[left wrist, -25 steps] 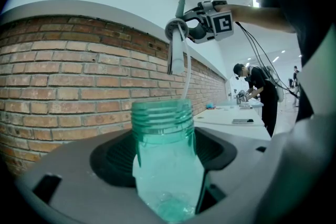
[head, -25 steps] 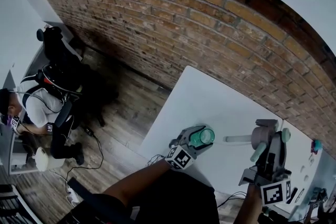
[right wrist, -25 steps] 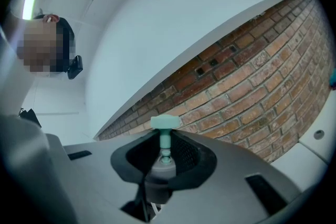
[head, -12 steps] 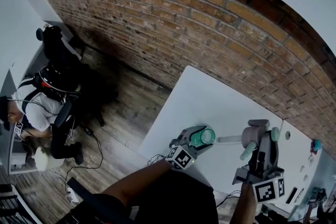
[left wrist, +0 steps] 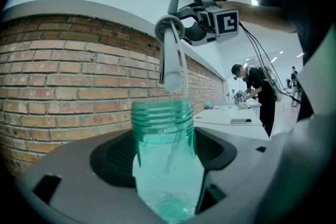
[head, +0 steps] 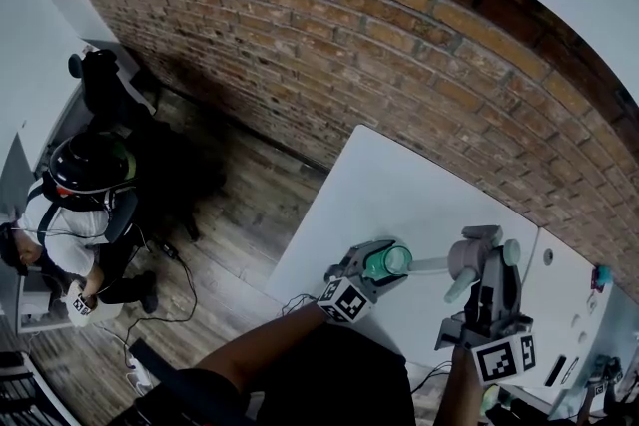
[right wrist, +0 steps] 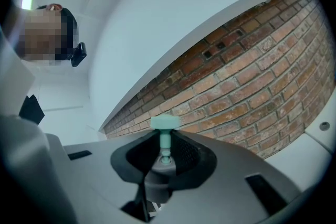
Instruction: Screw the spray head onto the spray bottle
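left gripper (head: 371,267) has its jaws spread wide but clamped on the body of the green see-through spray bottle (head: 383,261). the bottle is held up off the white table (head: 399,180), and its open threaded neck sticks out past the fingertips (very clear in the left gripper view, bottle (left wrist: 165,165) right between the pads).

right gripper (head: 482,254) is pinched narrow on the spray head (head: 467,257), with the head's pale green tip poking out beyond the jaws in the right gripper view (right wrist: 165,124). the head's dip tube (head: 427,264) points across at the bottle, and its end sits right at the bottle's mouth. can't tell how far in it goes. the collar is well short of the threads.

brick wall (head: 349,45) runs behind, and a person (head: 75,205) is off on the far side of the floor.
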The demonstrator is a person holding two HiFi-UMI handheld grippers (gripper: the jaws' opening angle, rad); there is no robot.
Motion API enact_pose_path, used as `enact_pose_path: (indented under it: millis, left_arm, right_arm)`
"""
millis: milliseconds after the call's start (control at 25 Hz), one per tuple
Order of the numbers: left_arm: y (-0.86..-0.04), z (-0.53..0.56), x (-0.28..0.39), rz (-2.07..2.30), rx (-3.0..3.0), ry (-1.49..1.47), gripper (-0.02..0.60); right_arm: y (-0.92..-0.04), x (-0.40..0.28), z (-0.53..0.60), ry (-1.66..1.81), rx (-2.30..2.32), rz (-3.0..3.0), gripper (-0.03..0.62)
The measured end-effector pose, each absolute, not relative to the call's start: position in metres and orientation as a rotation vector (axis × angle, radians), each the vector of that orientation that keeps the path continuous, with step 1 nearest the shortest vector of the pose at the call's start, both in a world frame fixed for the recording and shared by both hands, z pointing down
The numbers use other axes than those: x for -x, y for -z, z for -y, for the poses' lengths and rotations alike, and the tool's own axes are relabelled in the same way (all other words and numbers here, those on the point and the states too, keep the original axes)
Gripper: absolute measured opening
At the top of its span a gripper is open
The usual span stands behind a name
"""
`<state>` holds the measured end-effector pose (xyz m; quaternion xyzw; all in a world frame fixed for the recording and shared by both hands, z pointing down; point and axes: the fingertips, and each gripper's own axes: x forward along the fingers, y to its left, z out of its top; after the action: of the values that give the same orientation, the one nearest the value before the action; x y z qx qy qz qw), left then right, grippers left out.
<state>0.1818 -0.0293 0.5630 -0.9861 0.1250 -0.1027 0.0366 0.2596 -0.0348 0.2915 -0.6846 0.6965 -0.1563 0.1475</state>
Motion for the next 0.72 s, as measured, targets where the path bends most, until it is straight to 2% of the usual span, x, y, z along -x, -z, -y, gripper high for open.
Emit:
enact_pose_path:
  millis: [720]
  left_arm:
    - [-0.559,0.030,-0.182,-0.385,3.028,0.307,0.322]
  right_arm:
    - [-0.326,-0.243,0.040,0.533,2.015,-2.064,0.066]
